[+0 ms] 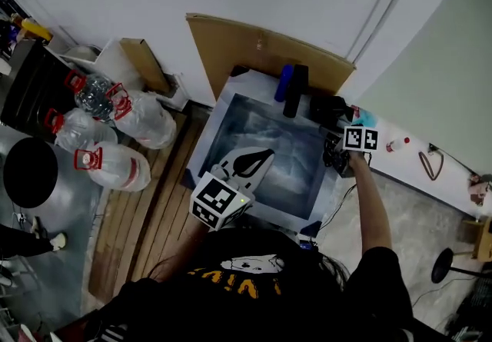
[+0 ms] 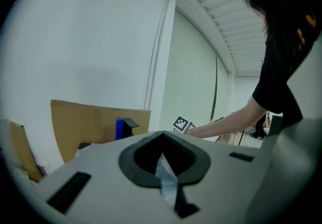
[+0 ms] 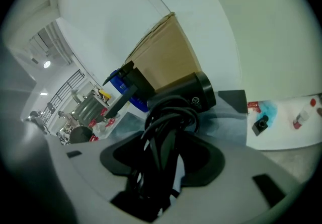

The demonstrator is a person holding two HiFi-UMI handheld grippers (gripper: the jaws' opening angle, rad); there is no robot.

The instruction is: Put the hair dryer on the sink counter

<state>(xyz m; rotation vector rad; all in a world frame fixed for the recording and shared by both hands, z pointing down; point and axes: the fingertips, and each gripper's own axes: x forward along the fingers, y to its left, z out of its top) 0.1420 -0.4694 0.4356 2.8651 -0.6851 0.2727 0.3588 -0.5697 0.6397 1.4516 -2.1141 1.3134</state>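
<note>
The hair dryer (image 3: 196,92) is a stiff black plastic thing, probably not heavy but top-heavy: the barrel weighs more than the handle, so expect it to swing if your grip is loose. Its shell looks smooth, and the cord (image 3: 168,120) is wound in springy loops around the handle, which gives the pads a poor seat. The handle close under the barrel is the best place to hold it, and that is about where you have it.

Your right tongs (image 3: 163,152) are clamped on the handle and cord bundle, the jaws held partly apart by it. The barrel sits just beyond the tips, lying across them with its mouth toward the right of the right gripper view. The dryer hangs in the air over the corner of the sink basin (image 1: 269,152), with the white counter (image 3: 287,136) near, below and to the right.

Your left tongs (image 2: 162,157) are closed and empty, well apart from the dryer at the basin's near edge.
</note>
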